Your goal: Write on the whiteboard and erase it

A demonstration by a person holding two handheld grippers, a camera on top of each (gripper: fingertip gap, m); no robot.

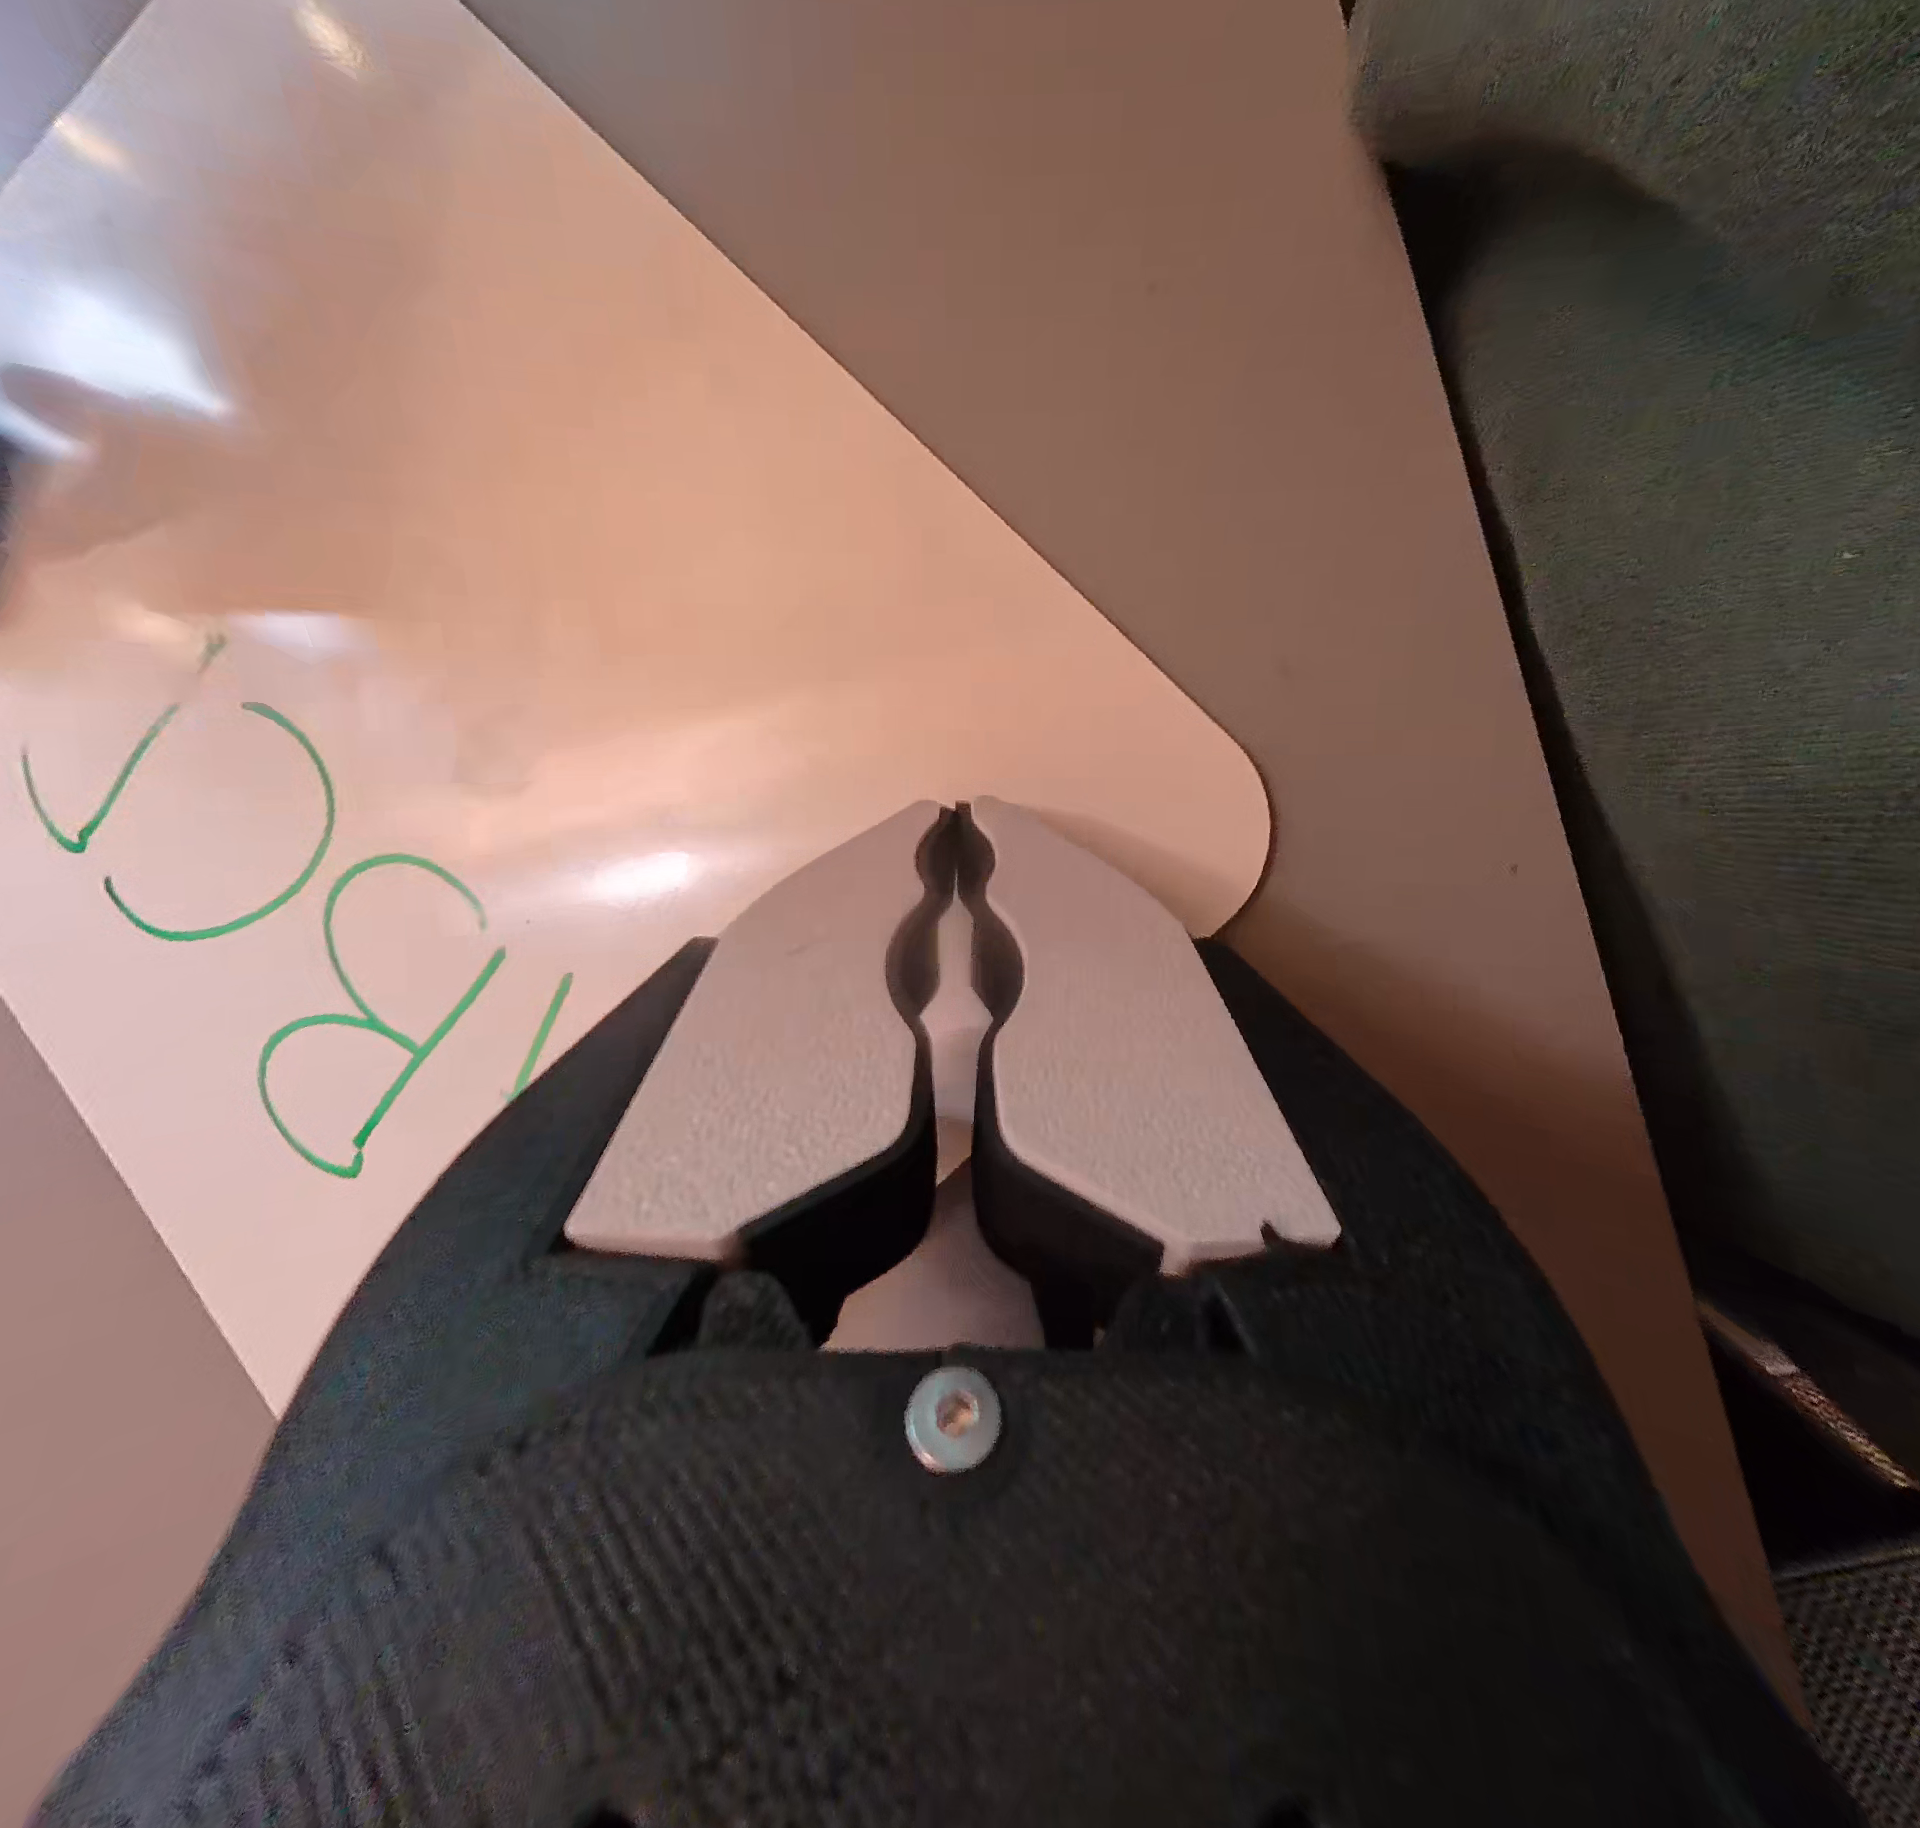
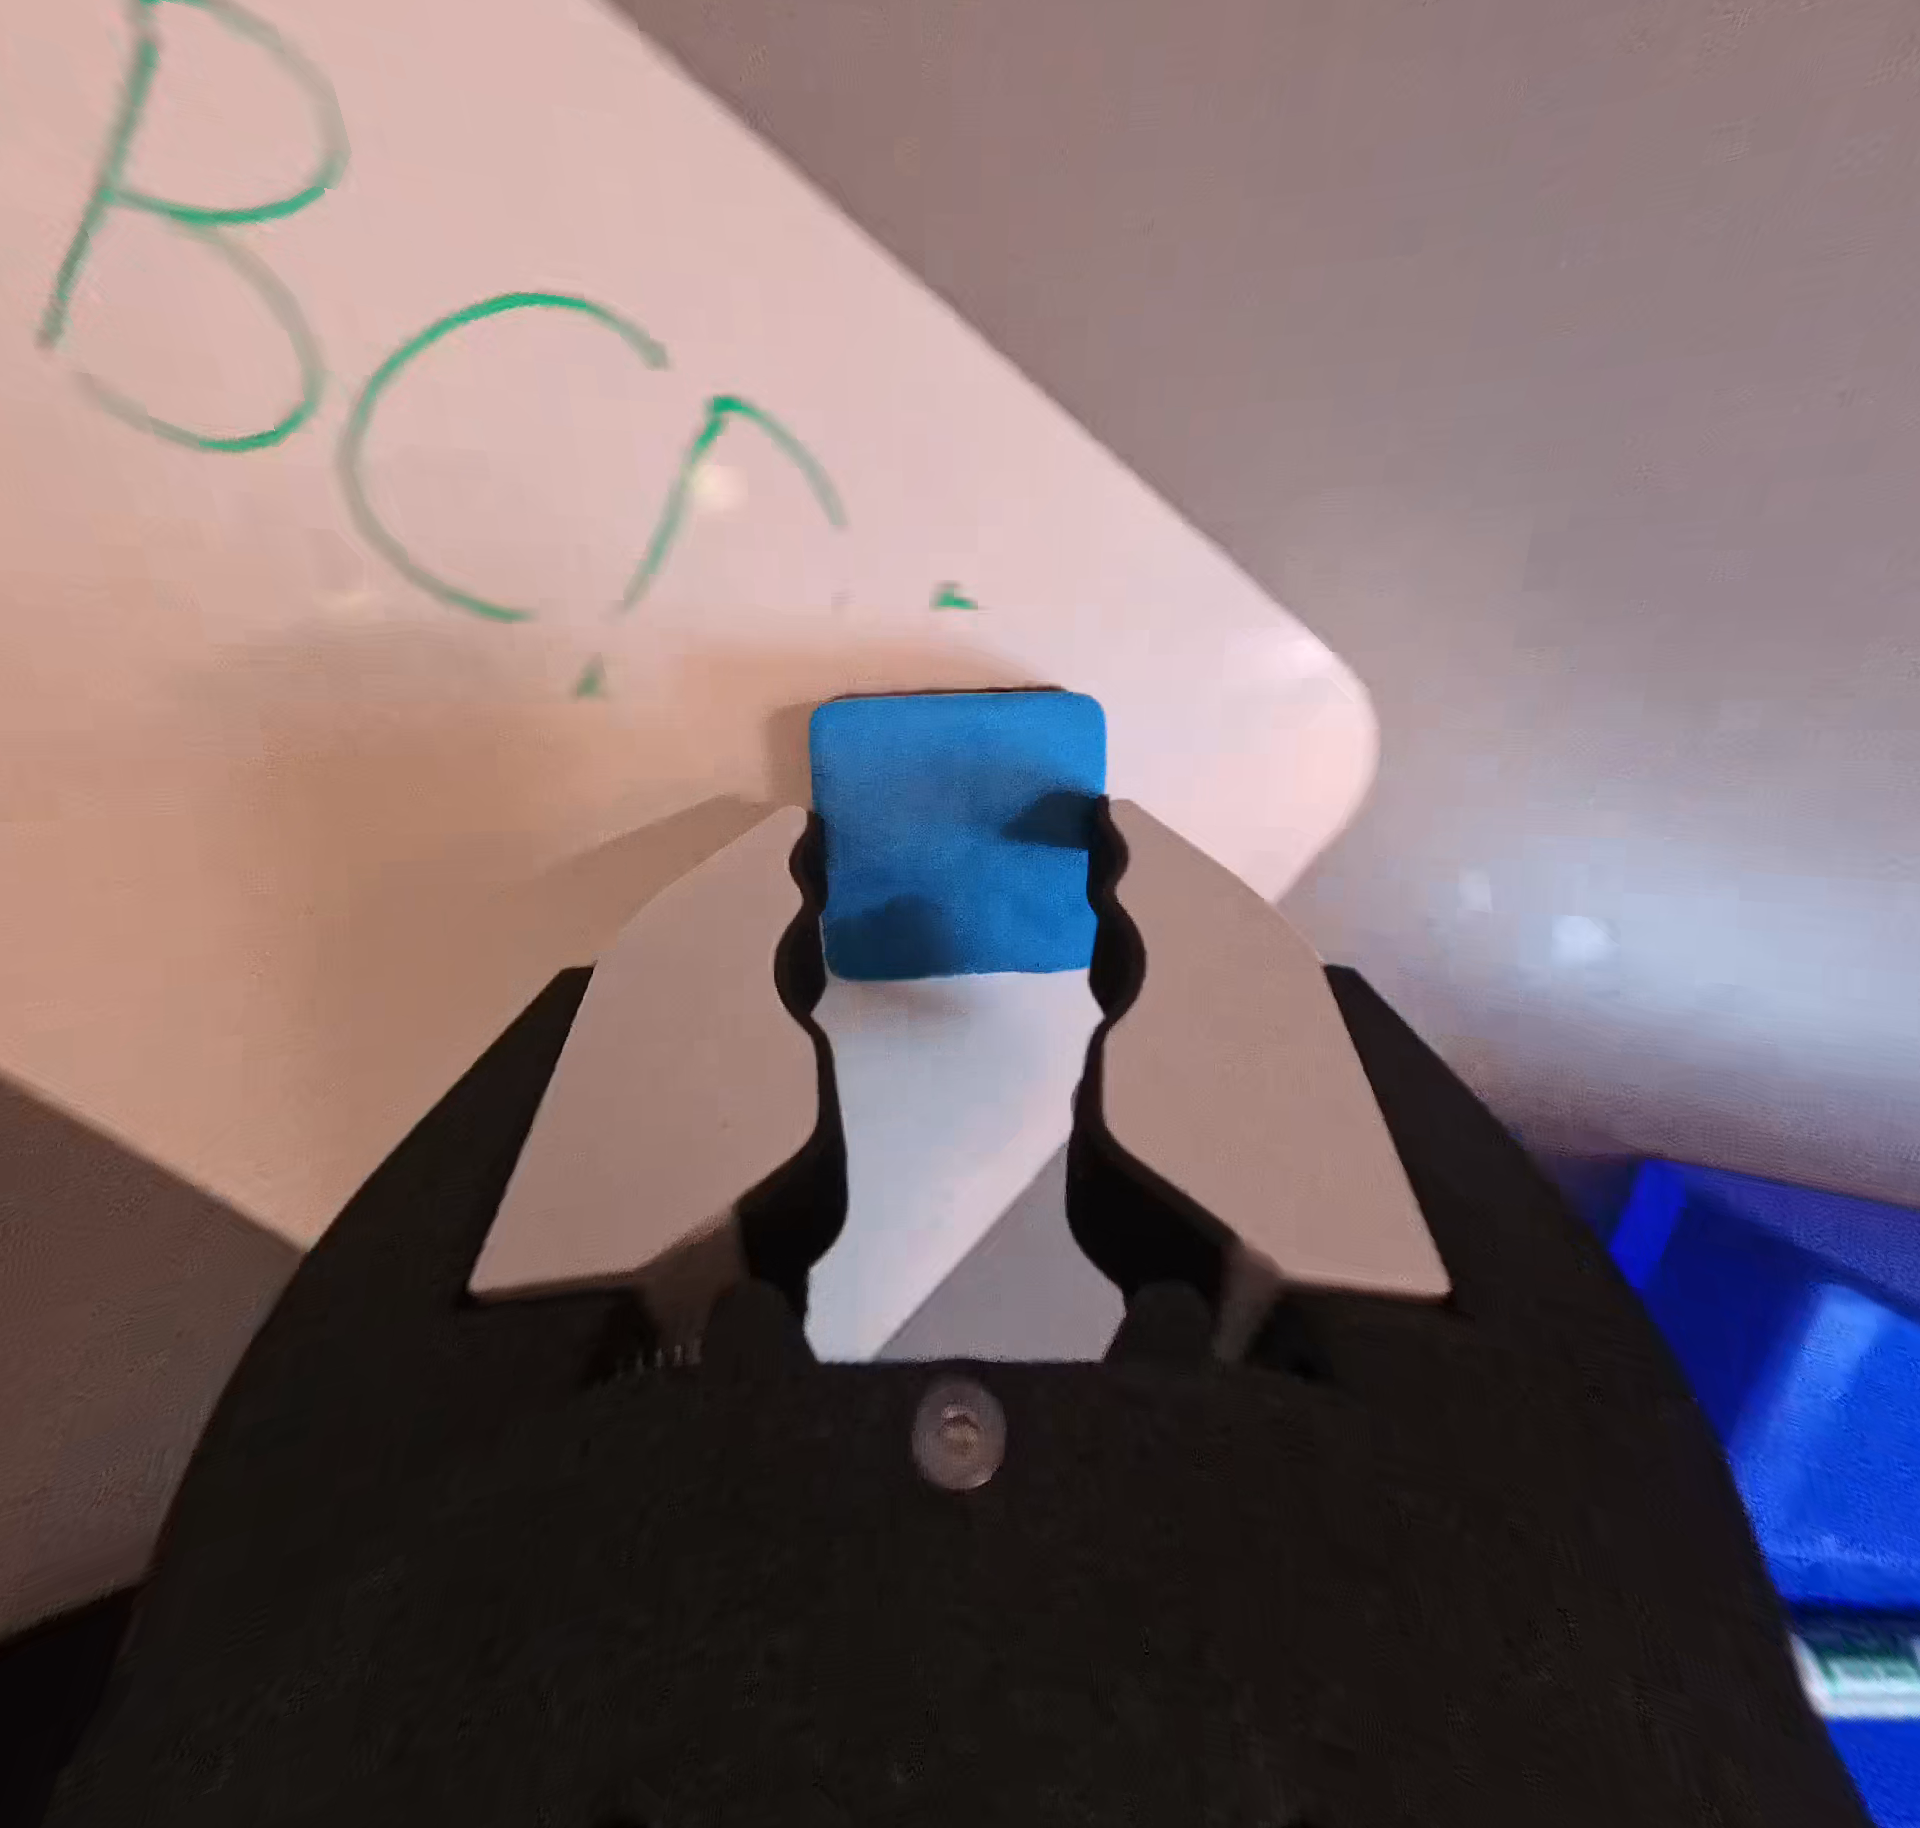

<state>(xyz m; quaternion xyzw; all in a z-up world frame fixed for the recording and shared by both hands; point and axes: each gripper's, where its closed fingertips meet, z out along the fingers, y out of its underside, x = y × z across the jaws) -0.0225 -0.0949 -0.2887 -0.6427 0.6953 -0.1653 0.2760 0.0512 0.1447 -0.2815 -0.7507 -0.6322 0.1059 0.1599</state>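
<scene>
Meanwhile right claw grips blue eraser on whiteboard; left claw closed, empty.

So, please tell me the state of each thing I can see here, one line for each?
whiteboard: flat on the table, green writing partly wiped away near the eraser.
blue eraser: held on the whiteboard, near its rounded corner.
right gripper: shut on the eraser.
left gripper: shut, empty, over the whiteboard's corner.
blue bin: beside the table, contents unclear.
</scene>
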